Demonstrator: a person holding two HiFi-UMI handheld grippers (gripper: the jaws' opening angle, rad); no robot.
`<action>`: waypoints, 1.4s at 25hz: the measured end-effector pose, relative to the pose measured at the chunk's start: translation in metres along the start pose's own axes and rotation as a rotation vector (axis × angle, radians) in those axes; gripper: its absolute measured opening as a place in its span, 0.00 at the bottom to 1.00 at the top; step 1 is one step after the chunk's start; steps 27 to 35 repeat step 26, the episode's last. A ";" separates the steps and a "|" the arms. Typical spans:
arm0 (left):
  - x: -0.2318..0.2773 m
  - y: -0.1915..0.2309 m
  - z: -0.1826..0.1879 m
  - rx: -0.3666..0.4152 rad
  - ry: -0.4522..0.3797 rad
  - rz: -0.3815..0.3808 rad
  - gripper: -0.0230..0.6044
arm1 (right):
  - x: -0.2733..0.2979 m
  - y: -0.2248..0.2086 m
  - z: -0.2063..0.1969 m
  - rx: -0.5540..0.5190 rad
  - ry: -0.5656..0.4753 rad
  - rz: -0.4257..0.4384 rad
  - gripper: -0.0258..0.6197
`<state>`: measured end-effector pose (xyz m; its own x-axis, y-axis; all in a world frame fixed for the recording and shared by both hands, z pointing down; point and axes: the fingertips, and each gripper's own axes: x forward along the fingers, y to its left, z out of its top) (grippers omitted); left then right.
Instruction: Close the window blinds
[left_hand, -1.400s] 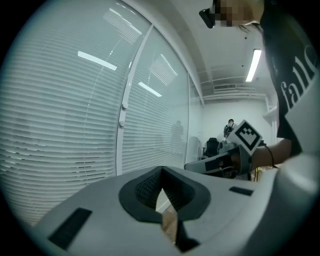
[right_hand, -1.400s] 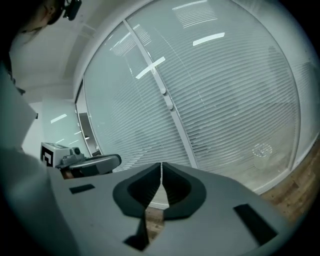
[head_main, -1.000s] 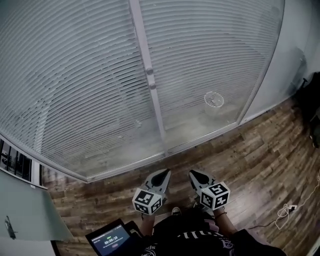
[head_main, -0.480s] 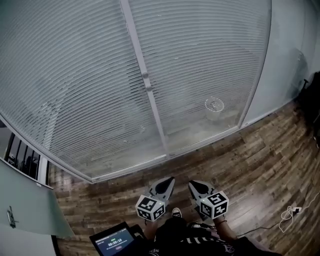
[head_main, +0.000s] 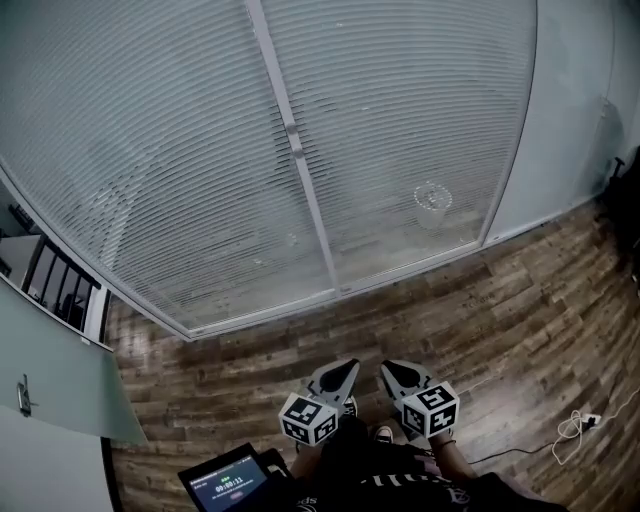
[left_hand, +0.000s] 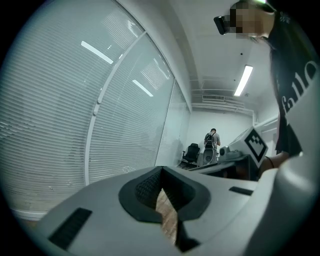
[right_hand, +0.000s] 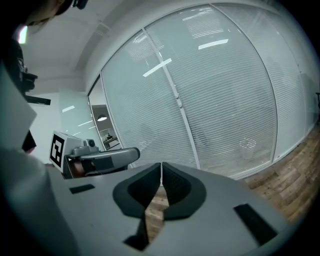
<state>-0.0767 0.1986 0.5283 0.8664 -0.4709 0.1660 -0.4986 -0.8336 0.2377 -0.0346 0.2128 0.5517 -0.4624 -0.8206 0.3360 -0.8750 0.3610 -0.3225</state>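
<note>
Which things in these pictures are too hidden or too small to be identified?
- Head view: the round pale object behind the white slatted blinds is veiled by the slats; its kind is unclear.
- Head view: the dark tablet screen shows print too small to read.
- Left gripper view: the distant standing person is too small.

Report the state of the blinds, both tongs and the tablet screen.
Blinds: lowered over the whole glass; a round shape shows faintly through the slats.
Left tongs: shut, nothing between the jaws.
Right tongs: shut, nothing between the jaws.
Tablet screen: lit.
</note>
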 end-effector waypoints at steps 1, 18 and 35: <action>-0.003 -0.003 0.000 0.003 -0.002 0.004 0.04 | -0.004 0.003 0.000 -0.002 -0.001 0.005 0.07; -0.043 -0.023 0.005 0.033 -0.049 0.044 0.04 | -0.027 0.033 -0.002 -0.050 -0.049 0.020 0.07; -0.048 -0.024 0.004 0.027 -0.048 0.041 0.04 | -0.026 0.041 -0.006 -0.047 -0.035 0.032 0.07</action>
